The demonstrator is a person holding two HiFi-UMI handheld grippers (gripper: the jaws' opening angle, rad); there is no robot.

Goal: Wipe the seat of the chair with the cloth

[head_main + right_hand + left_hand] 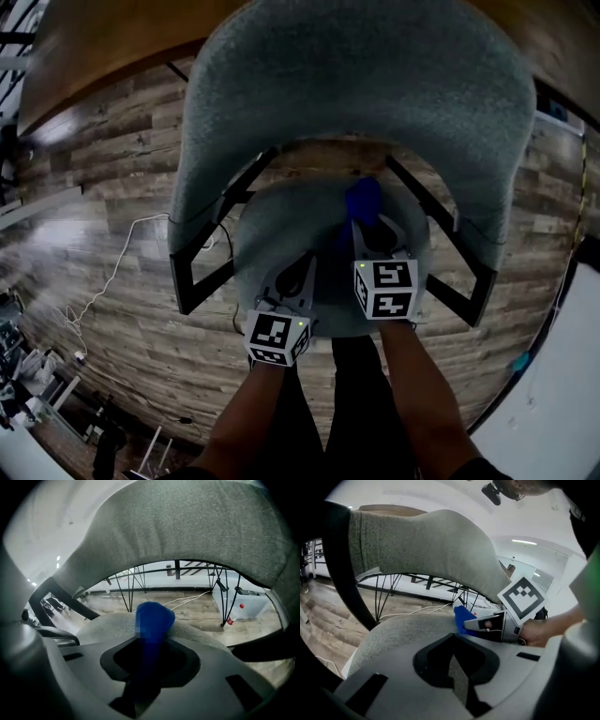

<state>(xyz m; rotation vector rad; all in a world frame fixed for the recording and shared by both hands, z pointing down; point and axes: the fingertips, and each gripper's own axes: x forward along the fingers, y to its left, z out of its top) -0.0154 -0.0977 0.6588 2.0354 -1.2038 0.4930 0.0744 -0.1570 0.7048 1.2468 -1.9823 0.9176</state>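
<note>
right gripper point(366, 227) jaws clenched on blue cloth point(152, 620), over grey seat point(281, 220); left gripper point(304, 264) jaws together, empty

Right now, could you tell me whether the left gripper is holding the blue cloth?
No, the blue cloth is clamped in the right gripper, with its free end against the chair seat.

Head view: backrest point(356, 84) runs off the top edge and covers the seat's point(281, 230) rear edge. Seat's front edge sits under both marker cubes. Cloth point(363, 200) lower end is buried in the right hand-held gripper point(367, 230). In the left gripper view that gripper hides most of it. Forearms point(412, 394) cut off at bottom.
</note>
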